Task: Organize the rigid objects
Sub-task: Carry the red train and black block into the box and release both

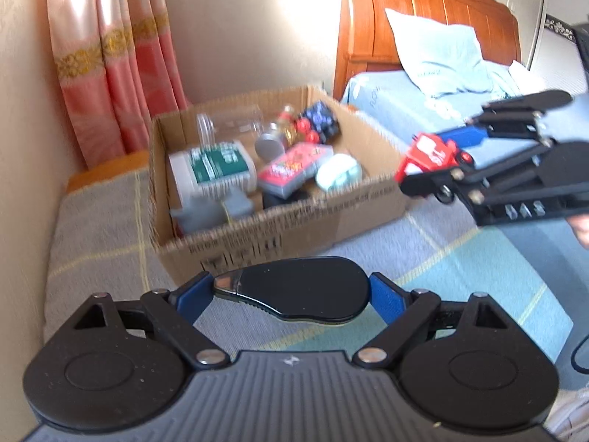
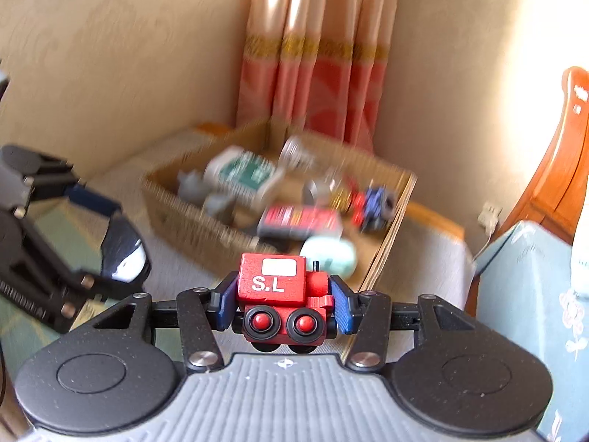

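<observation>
Left claw (image 1: 291, 296) pinches a black mouse (image 1: 298, 294) crosswise between its blue pads (image 1: 384, 296), held in the air in front of the box (image 1: 279, 235). Right claw (image 2: 283, 302) pinches a red toy train (image 2: 285, 294), marked "S.L", by its sides; wheels face the camera. In the left view the train (image 1: 430, 154) hangs just right of the box's right wall, above the blanket (image 1: 460, 258).

Hard to read: both frames are motion-blurred, the right one worse. Box contents are mostly smears there. The far pad of the right claw is hidden behind the train in the left view. The lower part of the mouse (image 2: 125, 254) is covered by the left claw's linkage in the right view. Print on the box front is illegible.

Box, open top, sits in the bed corner against the wall (image 1: 22, 147) and curtain (image 1: 110, 73). Inside: white bottle with green label (image 1: 213, 169), clear jar (image 1: 228, 125), grey lid (image 1: 268, 145), red-topped flat case (image 1: 294, 169), pale green oval (image 1: 338, 173), blue-and-red toy (image 1: 316, 125), grey pieces (image 1: 213, 210) at the front left corner. Items touch or overlap; the exact stacking can't be told.

Room: bare cardboard floor shows at the box's right end beside the oval. Blanket lies open in front and to the right of the box. Headboard (image 1: 423, 11) and pillow (image 1: 438, 55) stand well behind.
</observation>
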A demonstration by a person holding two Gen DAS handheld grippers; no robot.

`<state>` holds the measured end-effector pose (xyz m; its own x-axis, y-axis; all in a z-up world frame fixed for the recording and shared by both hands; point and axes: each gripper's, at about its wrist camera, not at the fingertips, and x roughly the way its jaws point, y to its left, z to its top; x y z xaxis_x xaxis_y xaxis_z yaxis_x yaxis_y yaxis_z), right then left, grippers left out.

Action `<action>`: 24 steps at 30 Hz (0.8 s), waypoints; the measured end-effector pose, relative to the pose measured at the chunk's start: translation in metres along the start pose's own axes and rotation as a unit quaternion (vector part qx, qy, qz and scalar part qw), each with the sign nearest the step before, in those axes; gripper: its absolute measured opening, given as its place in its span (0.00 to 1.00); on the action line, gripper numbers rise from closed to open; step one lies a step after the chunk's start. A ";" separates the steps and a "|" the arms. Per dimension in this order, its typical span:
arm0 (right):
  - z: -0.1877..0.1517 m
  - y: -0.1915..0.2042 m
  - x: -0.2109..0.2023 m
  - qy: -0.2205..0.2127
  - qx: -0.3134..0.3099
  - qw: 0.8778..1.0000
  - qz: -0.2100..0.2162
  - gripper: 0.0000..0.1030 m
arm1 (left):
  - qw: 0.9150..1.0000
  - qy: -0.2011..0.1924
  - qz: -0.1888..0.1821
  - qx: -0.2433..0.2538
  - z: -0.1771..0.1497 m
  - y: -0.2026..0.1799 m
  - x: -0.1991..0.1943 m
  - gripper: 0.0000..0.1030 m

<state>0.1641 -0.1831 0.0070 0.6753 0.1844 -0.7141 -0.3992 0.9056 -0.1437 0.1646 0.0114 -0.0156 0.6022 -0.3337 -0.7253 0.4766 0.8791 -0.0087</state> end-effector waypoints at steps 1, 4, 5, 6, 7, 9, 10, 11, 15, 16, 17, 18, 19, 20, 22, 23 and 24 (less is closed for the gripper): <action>0.007 -0.003 0.002 -0.005 0.002 1.000 -0.003 0.54 | 1.000 -0.005 0.002 0.001 0.004 0.001 -0.002 0.87; 0.024 -0.014 0.015 -0.014 0.008 1.000 -0.013 0.54 | 1.000 -0.017 0.009 0.007 0.016 0.004 -0.004 0.87; 0.028 -0.016 0.020 -0.013 0.008 1.000 -0.019 0.54 | 1.000 -0.020 0.013 0.008 0.020 0.005 -0.004 0.87; 0.031 -0.019 0.029 -0.010 0.008 1.000 -0.025 0.54 | 1.000 -0.022 0.016 0.009 0.025 0.006 -0.003 0.87; 0.034 -0.021 0.038 -0.004 0.009 0.999 -0.032 0.54 | 0.999 -0.024 0.019 0.009 0.030 0.008 -0.001 0.87; 0.038 -0.025 0.055 0.016 0.018 0.999 -0.034 0.54 | 0.999 -0.031 0.024 0.011 0.040 0.010 0.003 0.87; 0.039 -0.027 0.061 0.022 0.025 0.999 -0.028 0.54 | 0.999 -0.034 0.027 0.011 0.045 0.011 0.006 0.87; 0.038 -0.028 0.066 0.028 0.031 0.999 -0.019 0.54 | 0.999 -0.036 0.027 0.011 0.050 0.011 0.009 0.87; 0.032 -0.029 0.072 0.041 0.048 0.998 -0.002 0.59 | 0.999 -0.037 0.024 0.006 0.065 0.013 0.025 0.87; 0.031 -0.029 0.071 0.042 0.050 0.998 -0.002 0.70 | 0.999 -0.035 0.022 0.007 0.068 0.013 0.029 0.87; 0.029 -0.029 0.069 0.039 0.052 0.998 -0.005 0.77 | 0.999 -0.034 0.021 0.008 0.070 0.012 0.033 0.87; 0.028 -0.030 0.065 0.032 0.053 0.998 -0.008 0.88 | 0.999 -0.035 0.017 0.007 0.072 0.012 0.036 0.87; 0.026 -0.030 0.062 0.031 0.050 0.998 -0.026 0.93 | 0.999 -0.035 0.015 0.004 0.074 0.012 0.039 0.87; 0.025 -0.031 0.059 0.032 0.048 0.998 -0.039 0.95 | 0.999 -0.035 0.015 0.002 0.075 0.012 0.041 0.87; 0.021 -0.033 0.053 0.036 0.047 0.997 -0.056 0.99 | 0.999 -0.037 0.014 0.000 0.076 0.010 0.045 0.87; 0.019 -0.034 0.051 0.039 0.048 0.996 -0.062 1.00 | 0.999 -0.037 0.014 0.000 0.077 0.009 0.048 0.87; 0.016 -0.034 0.048 0.042 0.048 0.996 -0.064 1.00 | 0.999 -0.038 0.014 -0.002 0.078 0.008 0.051 0.87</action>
<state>0.2202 -0.1989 -0.0113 0.6605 0.0360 -0.7500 -0.2492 0.9528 -0.1737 0.2487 -0.0249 0.0009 0.6623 -0.3327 -0.6713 0.4564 0.8897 0.0093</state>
